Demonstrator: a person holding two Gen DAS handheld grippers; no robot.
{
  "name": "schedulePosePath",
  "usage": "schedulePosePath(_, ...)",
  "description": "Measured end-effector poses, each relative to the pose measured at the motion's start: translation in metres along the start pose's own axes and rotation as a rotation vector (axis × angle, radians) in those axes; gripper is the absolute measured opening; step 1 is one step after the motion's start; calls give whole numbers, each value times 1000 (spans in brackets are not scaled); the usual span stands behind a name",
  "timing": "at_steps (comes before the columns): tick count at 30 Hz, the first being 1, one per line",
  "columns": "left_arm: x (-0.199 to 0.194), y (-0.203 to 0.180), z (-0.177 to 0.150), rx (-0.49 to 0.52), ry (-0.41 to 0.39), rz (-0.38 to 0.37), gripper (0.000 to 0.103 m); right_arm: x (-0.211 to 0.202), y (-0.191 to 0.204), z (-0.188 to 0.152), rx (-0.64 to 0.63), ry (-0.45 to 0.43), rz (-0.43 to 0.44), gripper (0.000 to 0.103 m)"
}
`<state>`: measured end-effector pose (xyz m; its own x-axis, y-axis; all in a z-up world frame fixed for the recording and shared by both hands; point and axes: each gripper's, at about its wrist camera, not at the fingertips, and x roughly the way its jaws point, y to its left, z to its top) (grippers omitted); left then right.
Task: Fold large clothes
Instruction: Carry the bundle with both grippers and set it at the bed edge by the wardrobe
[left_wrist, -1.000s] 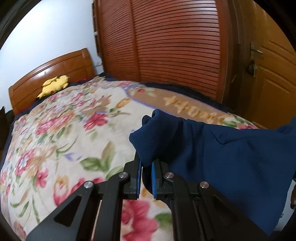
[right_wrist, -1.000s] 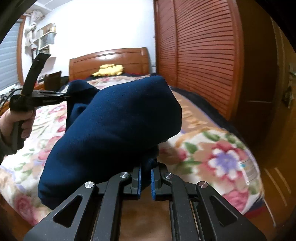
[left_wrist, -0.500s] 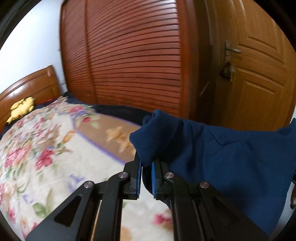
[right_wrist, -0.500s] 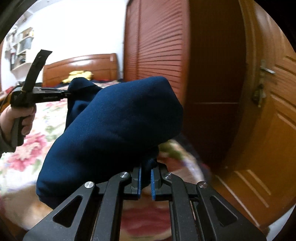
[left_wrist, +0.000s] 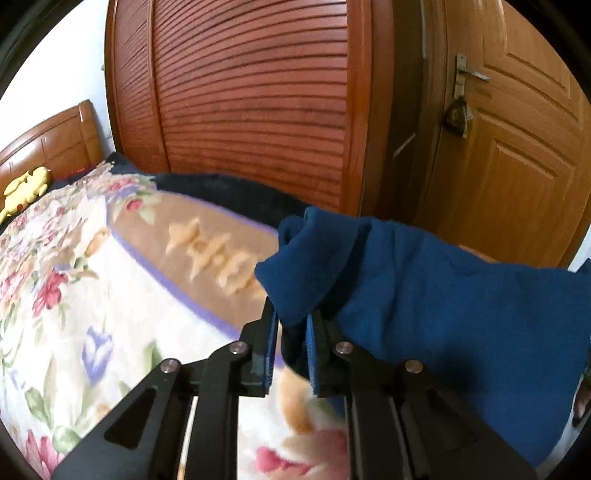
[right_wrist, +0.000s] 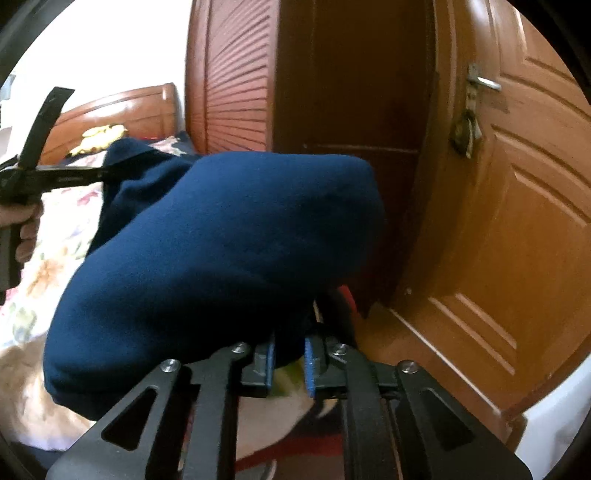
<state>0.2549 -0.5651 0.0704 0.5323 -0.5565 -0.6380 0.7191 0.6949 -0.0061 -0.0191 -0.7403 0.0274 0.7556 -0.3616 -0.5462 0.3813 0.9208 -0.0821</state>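
Fingers of my left gripper (left_wrist: 291, 345) have just been easing apart, a fold of the navy garment (left_wrist: 424, 295) between the blue pads; I cannot tell whether they still pinch it. My right gripper (right_wrist: 289, 356) has just been opening too, cloth bunched between its pads, and there as well I cannot tell whether the grip holds. I see the garment slung between the two tools, draped over the right fingers, above the floral bedspread (left_wrist: 74, 314). Beyond stand the slatted wardrobe (left_wrist: 251, 103) and the wooden door (right_wrist: 517, 221). A yellow plush toy (left_wrist: 26, 188) lies by the headboard (left_wrist: 48, 144).
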Motion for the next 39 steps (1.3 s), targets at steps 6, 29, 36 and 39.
schedulePosePath(6,-28,4,-23,33,-16,-28,30,-30,-17,2,28,-37,-66,53)
schedulePosePath(29,-127,-6,-117,33,-116,-86,56,9,62,31,-85,-34,27,62)
schedulePosePath(36,-140,8,-138,18,-112,-69,56,43,40,8,1,44,35,67)
schedulePosePath(39,-148,15,-147,7,-112,-53,57,40,44,9,-8,46,14,67)
